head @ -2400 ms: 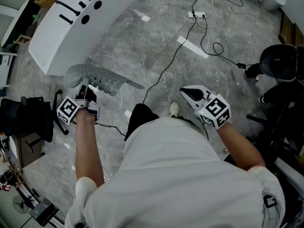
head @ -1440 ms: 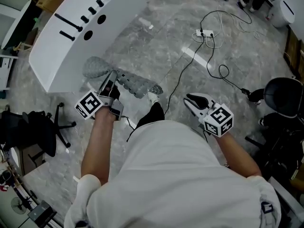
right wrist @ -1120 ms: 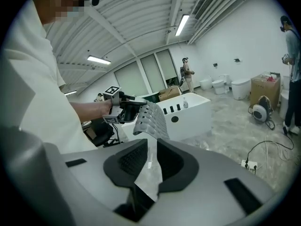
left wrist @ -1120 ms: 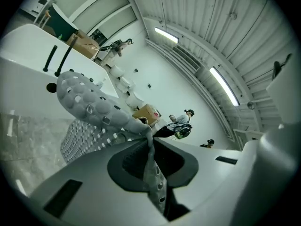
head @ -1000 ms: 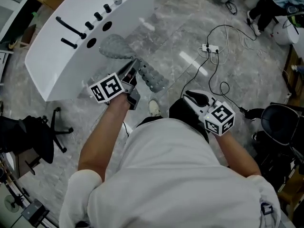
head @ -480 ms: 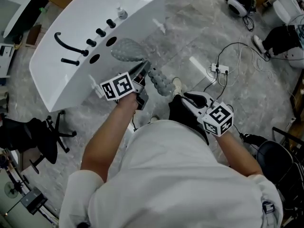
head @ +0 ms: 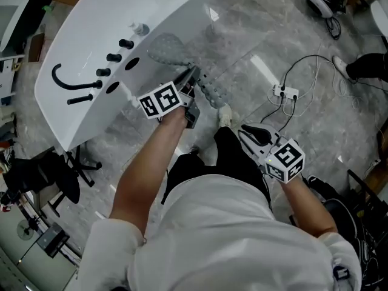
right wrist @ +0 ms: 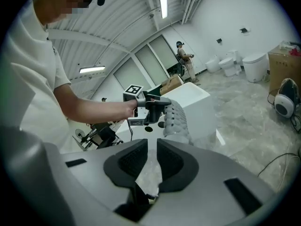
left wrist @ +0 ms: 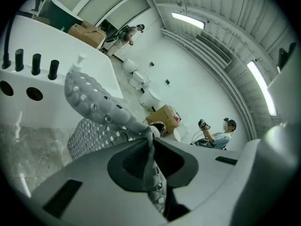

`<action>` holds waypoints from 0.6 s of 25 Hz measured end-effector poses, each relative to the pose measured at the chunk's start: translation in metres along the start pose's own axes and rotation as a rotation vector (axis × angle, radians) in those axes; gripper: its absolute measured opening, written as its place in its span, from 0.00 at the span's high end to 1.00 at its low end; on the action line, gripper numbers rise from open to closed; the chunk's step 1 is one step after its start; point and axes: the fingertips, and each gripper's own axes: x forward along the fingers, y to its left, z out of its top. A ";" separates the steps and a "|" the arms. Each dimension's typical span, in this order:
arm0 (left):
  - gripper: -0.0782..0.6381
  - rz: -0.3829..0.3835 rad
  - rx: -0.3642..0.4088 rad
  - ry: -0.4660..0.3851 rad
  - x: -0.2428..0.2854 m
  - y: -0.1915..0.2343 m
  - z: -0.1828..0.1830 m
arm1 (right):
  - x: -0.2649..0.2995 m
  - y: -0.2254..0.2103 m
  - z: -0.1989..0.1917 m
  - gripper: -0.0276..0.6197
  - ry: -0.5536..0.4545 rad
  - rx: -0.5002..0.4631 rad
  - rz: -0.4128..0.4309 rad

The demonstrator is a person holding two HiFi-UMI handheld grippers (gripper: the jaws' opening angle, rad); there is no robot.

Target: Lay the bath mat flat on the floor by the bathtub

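Looks like the carrying step, with the laying-out not yet begun. Grips a fold of the grey bath mat in the left gripper, jaws clamped hard on it. Holds it bunched and doubled in the air, off the floor, at the long edge of the bathtub near its tap-end corner. Carries the right gripper lower, clear of the mat, jaws a narrow gap apart and empty. Next, probably: lower the mat beside the tub's edge, take a free corner with the right gripper, and draw the folds open flat.
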 end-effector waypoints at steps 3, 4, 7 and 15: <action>0.83 0.001 -0.017 -0.012 0.052 0.013 0.015 | 0.003 -0.023 -0.003 0.85 0.019 0.033 -0.004; 0.83 -0.004 -0.021 -0.016 0.069 0.016 0.020 | 0.004 -0.029 -0.004 0.85 0.024 0.042 -0.006; 0.83 -0.032 -0.030 -0.030 0.112 0.022 0.035 | 0.009 -0.044 -0.004 0.85 0.032 0.069 -0.017; 0.83 -0.094 -0.079 -0.102 0.161 0.060 0.054 | 0.032 -0.049 -0.026 0.85 0.090 0.151 -0.004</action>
